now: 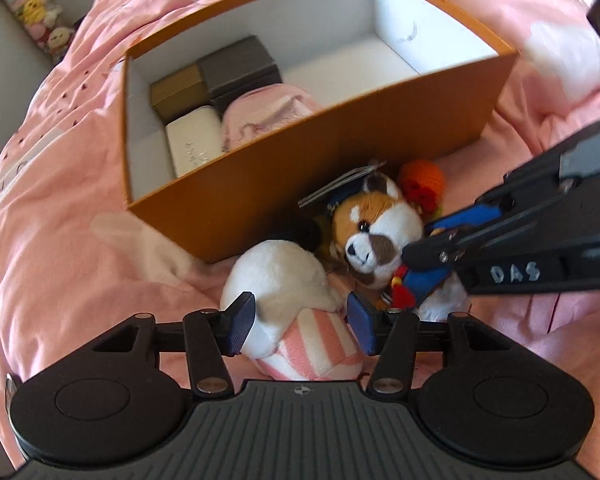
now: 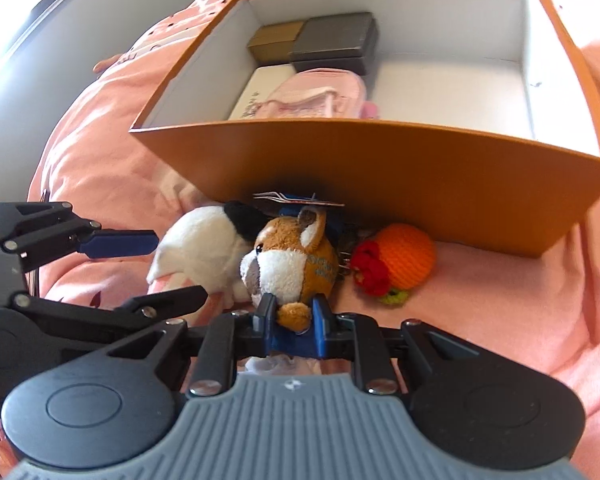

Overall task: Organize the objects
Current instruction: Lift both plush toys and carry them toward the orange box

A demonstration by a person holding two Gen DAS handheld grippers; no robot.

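now, with my right gripper (image 2: pixel 294 312) pinching the brown-and-white plush dog (image 2: pixel 296 264), i settle my wide-open left gripper (image 1: pixel 300 320) squarely around the white plush with pink stripes (image 1: pixel 284 292) before squeezing.

The left hand-held gripper (image 1: pixel 300 322) sits at lower centre, jaws apart. The right hand-held gripper (image 2: pixel 294 312), lower centre, is clamped narrow, pads pressing.

Orange box (image 1: pixel 340 152): matt cardboard, smooth white inside.
Dog toy (image 2: pixel 296 264): fuzzy plush.
White toy (image 1: pixel 276 276): soft plush.
Orange ball (image 2: pixel 410 256): crocheted yarn.
Bed cover (image 1: pixel 60 216): pink crumpled cloth.
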